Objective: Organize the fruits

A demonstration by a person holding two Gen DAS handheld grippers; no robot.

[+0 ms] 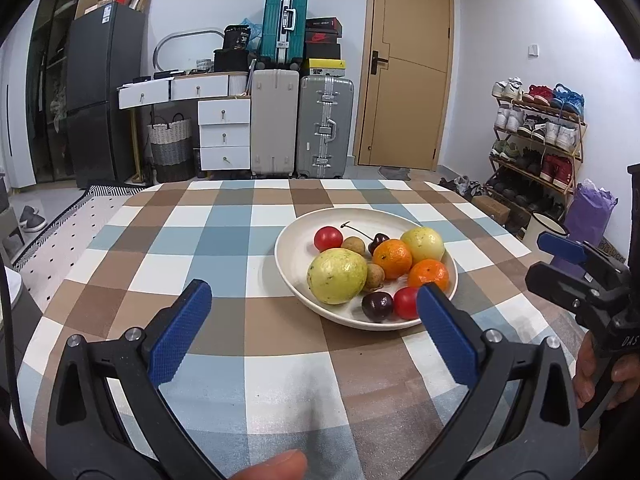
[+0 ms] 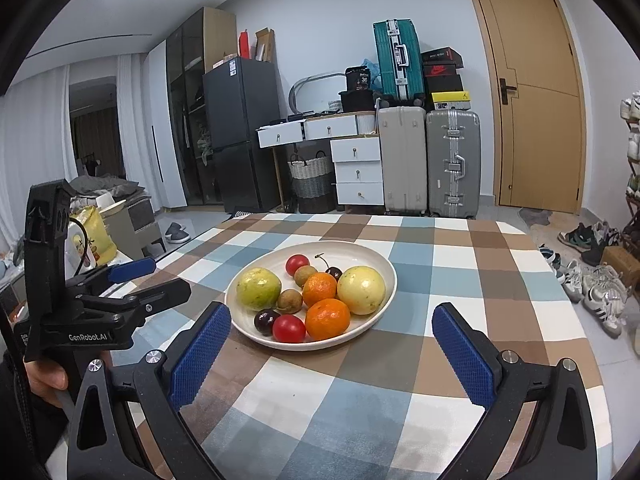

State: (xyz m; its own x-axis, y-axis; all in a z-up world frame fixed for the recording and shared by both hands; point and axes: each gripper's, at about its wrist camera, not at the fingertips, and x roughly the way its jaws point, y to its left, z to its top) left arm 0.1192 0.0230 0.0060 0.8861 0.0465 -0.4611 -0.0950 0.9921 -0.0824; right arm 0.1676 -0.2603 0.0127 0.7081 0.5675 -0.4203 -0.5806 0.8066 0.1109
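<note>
White plate (image 2: 384, 276) on checked cloth holds all the fruit (image 2: 320, 300): 2 guavas, 2 oranges, 2 tomatoes, 2 cherries, 2 longans, touching. Left gripper (image 1: 316, 320) & right gripper (image 2: 332, 344) hover just near side of plate, both wide open, holding nothing. Scene fits fruit gathered or awaiting sorting; any grip should be gentle.

— What do we see behind the desk's blue, brown and white checked cloth (image 1: 224, 320)?

— We see a tan wooden door (image 1: 408, 64), a teal hard-shell suitcase (image 1: 285, 20) stacked above a beige suitcase (image 1: 274, 122) and a ribbed silver suitcase (image 1: 325, 126).

— And to the sides?

— We see a dark tall fridge (image 1: 102, 88), white drawers (image 1: 224, 134), a woven grey-and-cream basket (image 1: 171, 146), and a wooden shoe rack full of sneakers (image 1: 538, 140).
</note>
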